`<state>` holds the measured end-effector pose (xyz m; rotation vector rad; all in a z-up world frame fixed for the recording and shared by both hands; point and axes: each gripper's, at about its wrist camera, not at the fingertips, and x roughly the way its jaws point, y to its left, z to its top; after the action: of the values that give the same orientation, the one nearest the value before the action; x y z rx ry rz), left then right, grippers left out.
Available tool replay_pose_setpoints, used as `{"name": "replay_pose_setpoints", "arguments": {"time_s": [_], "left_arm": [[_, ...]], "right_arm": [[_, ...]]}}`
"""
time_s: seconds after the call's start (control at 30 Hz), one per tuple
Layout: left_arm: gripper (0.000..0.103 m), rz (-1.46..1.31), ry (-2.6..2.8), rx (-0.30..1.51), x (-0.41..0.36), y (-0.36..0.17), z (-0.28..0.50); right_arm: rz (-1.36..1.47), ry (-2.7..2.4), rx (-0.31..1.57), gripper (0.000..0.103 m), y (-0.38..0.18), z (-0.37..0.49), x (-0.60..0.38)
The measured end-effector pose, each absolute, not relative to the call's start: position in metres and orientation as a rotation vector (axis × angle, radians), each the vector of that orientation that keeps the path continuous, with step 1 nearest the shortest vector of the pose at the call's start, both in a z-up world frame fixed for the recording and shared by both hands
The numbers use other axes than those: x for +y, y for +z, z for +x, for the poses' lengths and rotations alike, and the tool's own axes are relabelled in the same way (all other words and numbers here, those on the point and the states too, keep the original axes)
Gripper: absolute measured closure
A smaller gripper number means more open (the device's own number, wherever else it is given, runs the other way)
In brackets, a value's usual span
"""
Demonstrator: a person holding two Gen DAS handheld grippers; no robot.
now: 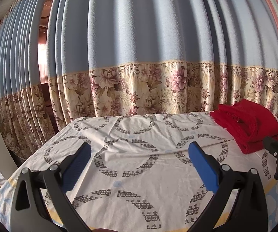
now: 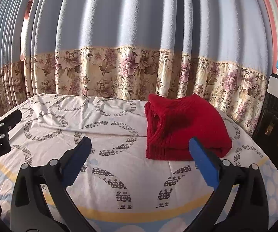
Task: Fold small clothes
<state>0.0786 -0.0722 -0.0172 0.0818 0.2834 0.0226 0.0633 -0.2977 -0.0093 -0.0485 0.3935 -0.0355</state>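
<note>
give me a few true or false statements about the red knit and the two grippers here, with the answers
1. The red knit garment lies folded on the patterned sheet. True.
2. The right gripper is clamped on the garment. False: its fingers are spread apart and hold nothing, with the garment lying beyond them.
3. The left gripper is open over the bare sheet. True.
4. The garment lies closer to the left gripper than to the right. False: it lies just ahead of the right gripper, far to the right in the left wrist view.
5. A curtain hangs behind the table. True.
</note>
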Motion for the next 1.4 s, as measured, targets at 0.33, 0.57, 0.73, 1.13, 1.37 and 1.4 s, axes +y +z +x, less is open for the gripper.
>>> {"name": "replay_pose_setpoints", "arguments": {"time_s": [0.33,0.57,0.73,1.13,1.37,1.4], "left_arm": [[0.002,0.082,0.019,0.286,-0.073,-0.0179,0.079],[0.002,0.088,0.017,0.285,-0.0744,-0.0184,0.0795],[0.002,0.091,0.019,0.28,-0.0748,-0.0182,0.0795],[0.002,0.091,0.02,0.273,-0.0731,-0.0163,0.0789],[0.002,0.08,0.009,0.281,-0.0723,-0.018,0.0804],[0.002,0.069,0.008,0.282,-0.071,-0.0176,0.0809]], "right_arm": [[-0.053,-0.032,0.394,0.003,-0.0102,0.0631,-0.2979],[-0.061,-0.028,0.394,0.003,-0.0125,0.0625,-0.2999],[-0.064,-0.029,0.396,0.003,-0.013,0.0625,-0.2996],[-0.064,-0.025,0.397,0.003,-0.0132,0.0629,-0.2998],[-0.069,-0.024,0.399,0.003,-0.0141,0.0632,-0.2999],[-0.072,-0.023,0.401,0.003,-0.0146,0.0634,-0.3008]]}}
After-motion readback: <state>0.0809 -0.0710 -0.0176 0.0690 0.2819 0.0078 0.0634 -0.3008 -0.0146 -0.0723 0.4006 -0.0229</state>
